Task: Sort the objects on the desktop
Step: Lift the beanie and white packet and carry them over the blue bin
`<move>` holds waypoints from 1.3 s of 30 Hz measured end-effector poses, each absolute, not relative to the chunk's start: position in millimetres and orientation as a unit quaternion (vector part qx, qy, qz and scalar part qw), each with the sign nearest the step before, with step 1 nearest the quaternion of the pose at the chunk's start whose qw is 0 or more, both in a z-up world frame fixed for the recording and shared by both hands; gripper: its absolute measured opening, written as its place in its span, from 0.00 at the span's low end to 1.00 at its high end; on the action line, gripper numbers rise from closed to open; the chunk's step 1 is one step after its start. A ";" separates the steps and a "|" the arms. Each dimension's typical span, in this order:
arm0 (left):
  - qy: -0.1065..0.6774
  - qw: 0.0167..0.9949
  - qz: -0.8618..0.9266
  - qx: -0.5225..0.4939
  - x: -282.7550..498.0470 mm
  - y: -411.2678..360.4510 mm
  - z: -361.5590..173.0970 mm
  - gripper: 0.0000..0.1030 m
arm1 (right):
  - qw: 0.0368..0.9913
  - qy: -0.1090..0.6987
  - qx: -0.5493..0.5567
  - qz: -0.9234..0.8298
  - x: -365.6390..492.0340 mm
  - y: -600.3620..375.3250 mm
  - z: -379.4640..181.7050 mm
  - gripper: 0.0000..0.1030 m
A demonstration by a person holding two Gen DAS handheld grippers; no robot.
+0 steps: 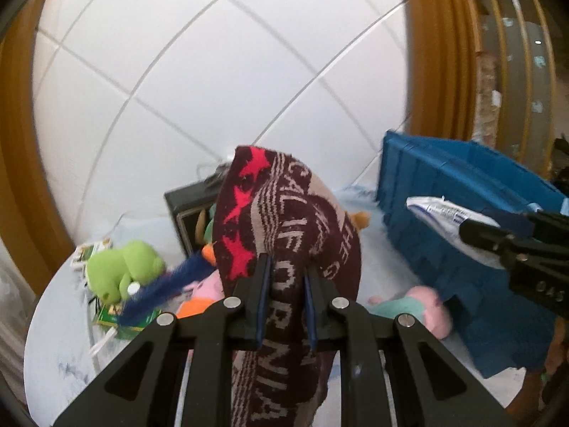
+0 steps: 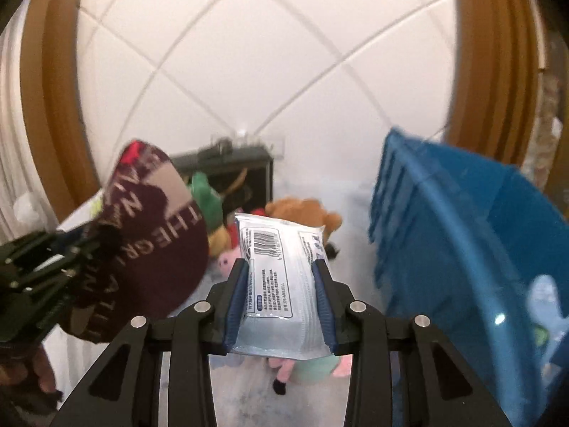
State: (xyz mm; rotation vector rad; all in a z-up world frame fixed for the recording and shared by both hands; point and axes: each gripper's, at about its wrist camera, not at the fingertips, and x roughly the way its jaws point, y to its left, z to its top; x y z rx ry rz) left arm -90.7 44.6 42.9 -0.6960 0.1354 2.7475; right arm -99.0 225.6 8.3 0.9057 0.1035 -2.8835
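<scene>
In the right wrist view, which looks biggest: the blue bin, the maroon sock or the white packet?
As they look:
1. blue bin
2. maroon sock
3. white packet
The last two are near the lens, so true sizes are unsure.

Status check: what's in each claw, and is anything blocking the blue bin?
Left claw shut on maroon knitted sock. Right claw shut on white plastic packet. Blue plastic bin right, open, nothing blocking.

Left gripper (image 1: pixel 286 302) holds a sock (image 1: pixel 284 220) above the bench (image 1: pixel 53 338); right gripper (image 2: pixel 281 306), to its right, holds a packet (image 2: pixel 281 267) between its jaws. A crate (image 1: pixel 444 192) stands at the right of the bench, a box (image 1: pixel 185 206) at the back by the wall (image 1: pixel 213 71). Plush toys lie between them: a frog (image 1: pixel 121 270) at the left, a bear (image 2: pixel 302 213) before the box, a pig (image 1: pixel 423 306) beside the crate.
</scene>
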 end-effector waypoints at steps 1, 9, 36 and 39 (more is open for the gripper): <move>0.048 0.157 0.958 -0.234 -86.4 48.4 49.2 0.16 | 0.053 0.034 0.286 -0.956 -88.5 229.4 17.7 0.35; 0.054 0.229 0.957 -0.171 -62.0 107.4 105.8 0.16 | -0.019 0.028 0.219 -0.975 -27.7 276.5 73.1 0.35; 0.055 0.151 0.856 -0.491 -100.1 77.0 -136.7 0.79 | -0.123 -0.020 0.204 -0.971 40.9 393.5 81.9 1.00; 0.053 0.156 0.845 -0.509 -100.3 79.9 -159.4 0.79 | -0.093 -0.005 0.194 -0.977 35.7 362.5 83.7 1.00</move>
